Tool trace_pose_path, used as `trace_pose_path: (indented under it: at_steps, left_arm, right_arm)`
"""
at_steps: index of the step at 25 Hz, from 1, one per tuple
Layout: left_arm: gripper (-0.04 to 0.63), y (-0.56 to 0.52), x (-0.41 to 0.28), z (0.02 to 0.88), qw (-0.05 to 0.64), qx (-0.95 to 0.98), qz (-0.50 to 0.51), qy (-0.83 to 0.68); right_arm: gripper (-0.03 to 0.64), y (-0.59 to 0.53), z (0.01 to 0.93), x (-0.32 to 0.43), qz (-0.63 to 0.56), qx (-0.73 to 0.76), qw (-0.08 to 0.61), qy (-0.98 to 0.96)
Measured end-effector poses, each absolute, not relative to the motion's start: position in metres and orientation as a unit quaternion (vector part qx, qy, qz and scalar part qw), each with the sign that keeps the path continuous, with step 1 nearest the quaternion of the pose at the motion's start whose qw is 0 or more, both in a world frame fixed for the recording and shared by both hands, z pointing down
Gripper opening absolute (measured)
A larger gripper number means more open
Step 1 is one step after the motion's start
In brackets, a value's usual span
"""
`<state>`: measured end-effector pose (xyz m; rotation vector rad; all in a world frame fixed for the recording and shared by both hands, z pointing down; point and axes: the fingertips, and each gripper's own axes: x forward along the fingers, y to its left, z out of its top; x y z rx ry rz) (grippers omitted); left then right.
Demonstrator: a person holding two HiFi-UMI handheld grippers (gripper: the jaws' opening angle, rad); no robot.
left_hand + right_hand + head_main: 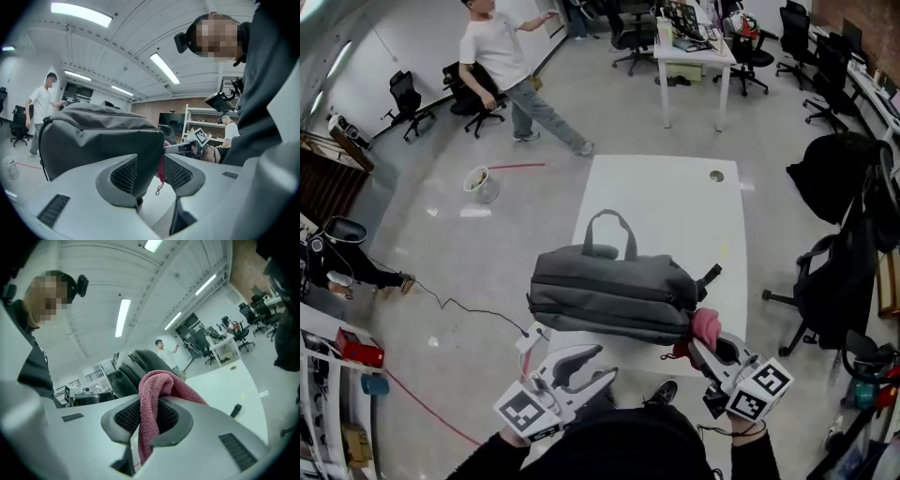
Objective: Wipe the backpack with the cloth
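A grey backpack (pixel 609 291) is lying on its side across the near part of a white table (pixel 675 206), its carry handle pointing to the far side. The right gripper (pixel 701 345) is holding a pink terry cloth (pixel 706 328) at the backpack's right end. Its jaws are pressing together on the cloth, and the cloth is resting just against that end of the backpack. In the right gripper view the cloth (pixel 154 394) is arching over the pinched jaws and hanging down between them, with the backpack (pixel 140 359) just beyond. The left gripper (pixel 607 364) is hovering at the near left of the backpack, near the table's near edge, with its jaws standing spread. In the left gripper view the backpack (pixel 103 136) is showing in the gap, clear of the right pad. A person in a white shirt (pixel 502 56) is walking across the far floor.
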<state>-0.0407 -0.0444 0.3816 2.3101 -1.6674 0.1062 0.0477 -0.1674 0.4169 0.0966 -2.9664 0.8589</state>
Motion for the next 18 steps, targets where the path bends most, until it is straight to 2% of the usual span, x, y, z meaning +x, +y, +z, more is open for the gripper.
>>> trace_pose_path:
  at_steps: [4,7,10,12,14,16,18]
  left_arm:
    - [0.186,-0.03,-0.053,0.359,0.114,0.818,0.022,-0.563]
    - [0.186,-0.019,-0.075,0.35,0.11,0.816,0.001,-0.568]
    - [0.186,-0.004,-0.101,0.315,0.09,0.812,-0.061,-0.573]
    - [0.186,0.006,-0.115,0.28,0.065,0.823,-0.114,-0.552]
    - [0.194,0.013,-0.123,0.26,0.071,0.838,-0.154,-0.518]
    - [0.268,0.017,-0.136,0.244,0.099,0.845,-0.195,-0.488]
    - [0.312,0.027,-0.151,0.23,0.105,0.855,-0.215,-0.46]
  right_arm:
    - [0.055,-0.157,0.317,0.045,0.235,0.034,-0.06,-0.97]
    - [0.055,-0.138,0.272,0.023,0.202,0.038,-0.086,-0.975]
    - [0.055,-0.105,0.243,-0.019,0.143,0.032,-0.077,-0.986]
    - [0.055,-0.074,0.233,-0.051,0.069,0.01,-0.06,-0.996]
    - [0.055,-0.038,0.232,-0.078,-0.023,-0.026,-0.046,-0.998]
    - [0.055,-0.003,0.24,-0.101,-0.11,-0.062,-0.029,-0.992]
    - [0.055,0.031,0.249,-0.118,-0.167,-0.099,-0.016,-0.981]
